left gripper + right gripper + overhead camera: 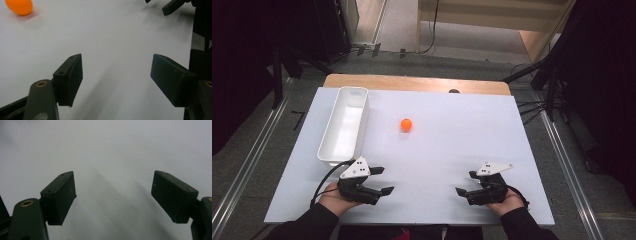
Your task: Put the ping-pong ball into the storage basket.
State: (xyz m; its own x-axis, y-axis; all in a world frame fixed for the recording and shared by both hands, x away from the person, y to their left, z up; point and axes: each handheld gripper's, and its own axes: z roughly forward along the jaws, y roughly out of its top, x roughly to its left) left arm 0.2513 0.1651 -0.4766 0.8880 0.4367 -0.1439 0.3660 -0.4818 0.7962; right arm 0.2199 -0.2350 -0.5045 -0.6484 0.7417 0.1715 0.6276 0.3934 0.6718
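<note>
An orange ball (406,124) lies on the white table top (452,145), right of a long white bin (344,124). My left gripper (383,180) rests near the front left edge, held in a hand, its jaws apart with nothing between them. In the left gripper view the left gripper (116,77) points across bare table, with the ball (20,6) at the upper left and the other gripper's jaw tips at the upper right. My right gripper (465,183) sits near the front right edge, open and empty. In the right gripper view the right gripper (112,197) faces bare white surface.
The empty white bin stands lengthwise along the table's left side. A wooden strip (412,82) runs along the far edge. Dark stands and cables (537,105) flank the table on the floor.
</note>
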